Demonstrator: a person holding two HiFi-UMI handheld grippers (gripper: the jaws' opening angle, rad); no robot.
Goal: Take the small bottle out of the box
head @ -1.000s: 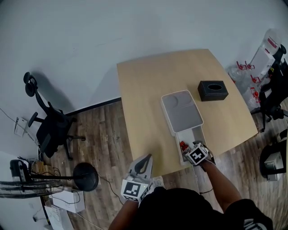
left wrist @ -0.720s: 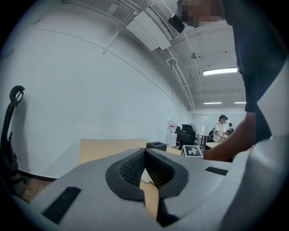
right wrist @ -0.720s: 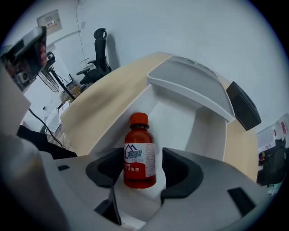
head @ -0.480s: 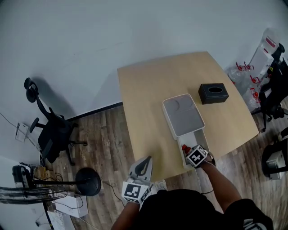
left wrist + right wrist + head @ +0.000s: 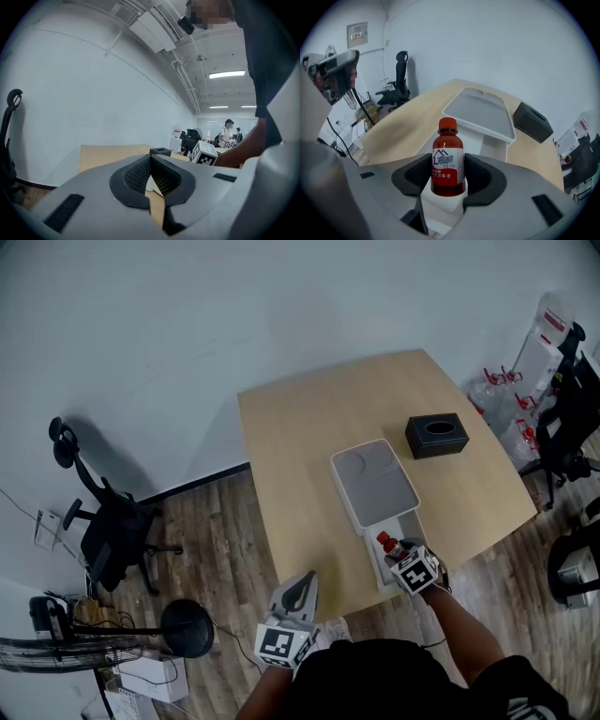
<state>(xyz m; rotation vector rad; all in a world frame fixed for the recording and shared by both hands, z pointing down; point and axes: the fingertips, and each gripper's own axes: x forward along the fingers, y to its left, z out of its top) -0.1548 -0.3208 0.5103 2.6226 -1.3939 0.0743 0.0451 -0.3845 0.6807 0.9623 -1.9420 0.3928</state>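
A small brown bottle [image 5: 448, 159] with a red cap and a white label stands upright between the pads of my right gripper [image 5: 448, 177], which is shut on its body. In the head view the bottle [image 5: 385, 542] shows just ahead of the right gripper [image 5: 396, 550], over the open near end of the white box [image 5: 416, 525]. The box's grey lid [image 5: 375, 482] is slid back over the far part. My left gripper [image 5: 298, 587] hangs off the table's near edge, left of the box. Its pads [image 5: 140, 171] meet with nothing between them.
The box lies on a light wooden table [image 5: 300, 446]. A black tissue box [image 5: 437, 435] sits beyond it to the right. An office chair [image 5: 103, 521] and a fan base [image 5: 187, 629] stand on the floor at the left. More chairs crowd the right edge.
The right gripper's jaws have closed on the bottle at the open end of the box, and its red cap now shows plainly ahead of the marker cube. The left gripper has stayed put.
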